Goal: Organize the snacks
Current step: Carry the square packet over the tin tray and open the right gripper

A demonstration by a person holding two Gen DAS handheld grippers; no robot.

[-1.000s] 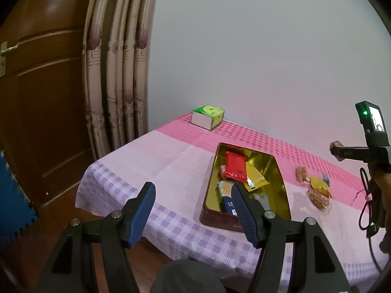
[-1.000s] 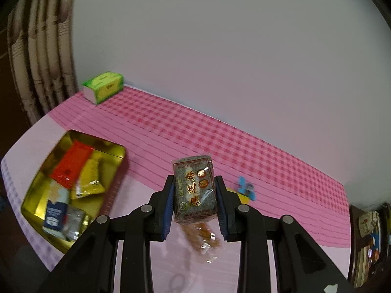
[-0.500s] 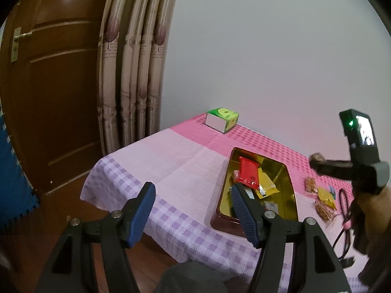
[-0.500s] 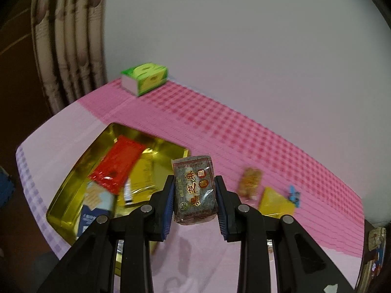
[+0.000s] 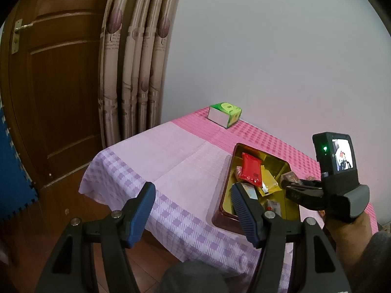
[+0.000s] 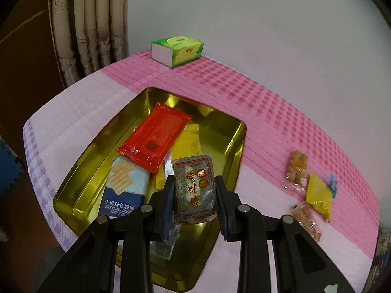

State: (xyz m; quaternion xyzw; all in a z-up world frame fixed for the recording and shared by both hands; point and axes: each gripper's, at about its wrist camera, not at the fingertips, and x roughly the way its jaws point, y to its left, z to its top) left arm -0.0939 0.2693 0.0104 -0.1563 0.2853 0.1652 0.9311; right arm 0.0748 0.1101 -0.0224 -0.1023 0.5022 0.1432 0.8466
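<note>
R gripper [image 6: 194,196] is clamped on a dark sesame-candy pack [image 6: 195,188], pads pressing both short sides. A sec ago the pack hung over bare pink cloth w/ the gold tin [image 6: 234,151] off to the left; now it sits above the tin's near-right part, lower & closer to the contents. So carry leg looks about done; what's left, I'd judge, is a short drop & release.

Pack orientation: printed face toward the cam, long axis running away from the gripper toward the tin's far wall, roughly along the tin's length, far end tipped a bit left. Lettering reads sideways, so top of the print faces right.

L gripper [image 5: 193,211] is empty, jaws wide, held off the near table edge, barely shifted vs a sec ago.

In the tin, near to far: blue cracker pack [image 6: 123,195], clear wrapper under the R jaws, red pack [image 6: 154,136] lying diagonal over yellow ones.

Right of the tin, on the cloth: peanut-candy pcs [image 6: 297,166], yellow pack [image 6: 319,195], still to be sorted. Far corner: green tissue box [image 6: 177,50].
</note>
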